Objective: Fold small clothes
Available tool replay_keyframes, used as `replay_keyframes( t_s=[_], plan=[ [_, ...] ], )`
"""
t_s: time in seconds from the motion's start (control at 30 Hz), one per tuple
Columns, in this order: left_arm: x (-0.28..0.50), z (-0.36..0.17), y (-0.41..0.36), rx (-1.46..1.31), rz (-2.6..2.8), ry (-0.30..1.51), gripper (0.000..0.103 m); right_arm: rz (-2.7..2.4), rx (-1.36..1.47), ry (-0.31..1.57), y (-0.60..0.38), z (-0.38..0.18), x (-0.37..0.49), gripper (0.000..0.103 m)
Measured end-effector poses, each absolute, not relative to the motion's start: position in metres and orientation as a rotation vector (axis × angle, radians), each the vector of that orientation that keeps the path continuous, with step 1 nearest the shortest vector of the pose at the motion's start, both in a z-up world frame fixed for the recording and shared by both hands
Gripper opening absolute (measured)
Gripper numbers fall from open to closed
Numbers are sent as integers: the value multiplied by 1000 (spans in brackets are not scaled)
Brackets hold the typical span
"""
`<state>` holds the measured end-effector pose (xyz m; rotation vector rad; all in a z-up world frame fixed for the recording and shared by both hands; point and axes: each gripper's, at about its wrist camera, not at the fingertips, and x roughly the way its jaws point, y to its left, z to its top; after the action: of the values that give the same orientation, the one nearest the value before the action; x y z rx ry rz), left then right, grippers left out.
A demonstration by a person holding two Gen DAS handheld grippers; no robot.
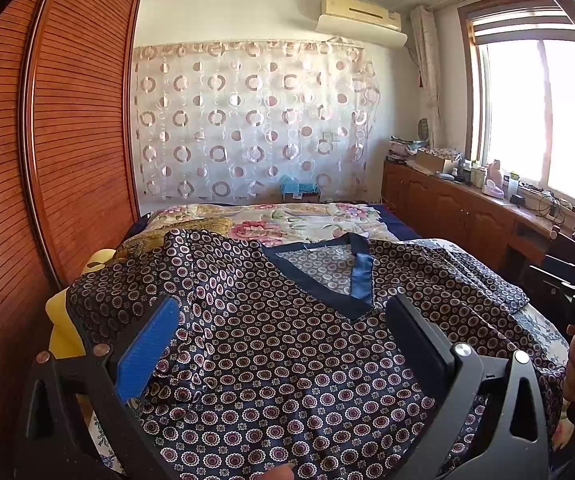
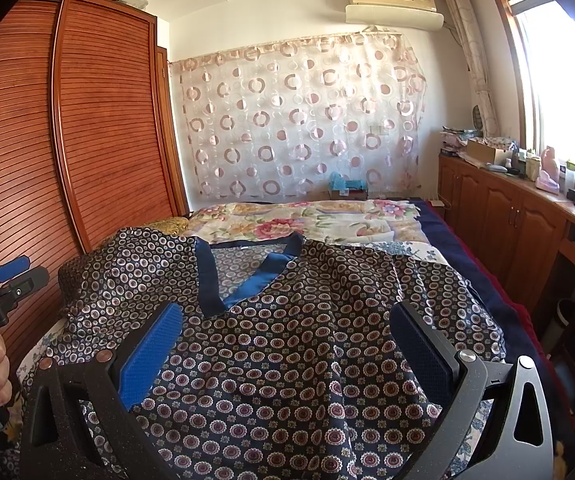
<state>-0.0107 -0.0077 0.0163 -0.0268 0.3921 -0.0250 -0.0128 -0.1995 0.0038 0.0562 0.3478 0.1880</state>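
Garment: the dark navy silky top printed with small pink-and-white rings and edged with a blue V-neck band (image 1: 271,344) lies spread face-up across the floral quilted bed (image 1: 287,220), neckline pointing away, with ripples over the chest.
Left gripper (image 1: 283,344): jaws spread wide over the near part of the cloth, nothing between them.
Right gripper (image 2: 287,348): equally wide apart, holding nothing, poised over the cloth below the neckline.
Slip risk: the fabric looks slick, so a shallow pinch could probably let it slide out mid-fold.
Layer risk: closing on a ripple may catch only the top layer, leaving the back panel behind.
Skew risk: uneven grips on the two sides would likely fold the hem crooked.
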Motion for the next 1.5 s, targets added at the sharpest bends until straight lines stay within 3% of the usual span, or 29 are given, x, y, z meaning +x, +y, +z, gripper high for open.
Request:
replay_keyframes(
  t_s=[0.4,1.13,1.27,1.33,1.5],
  plan=[
    [2,3,15,-32,21,415,103,229,10,372,-186,4,6,103],
    [21,-33,135,-81,83,606,103,428,-68,531,-145,-16,61,100],
    [31,-48,158,-143,85,664,95,428,-82,560,-143,-23,64,100],
    [38,-55,171,-185,80,695,86,432,-87,573,-144,-23,64,100],
    [62,-79,196,-295,61,786,81,434,-96,586,-142,-24,65,100]
  ],
)
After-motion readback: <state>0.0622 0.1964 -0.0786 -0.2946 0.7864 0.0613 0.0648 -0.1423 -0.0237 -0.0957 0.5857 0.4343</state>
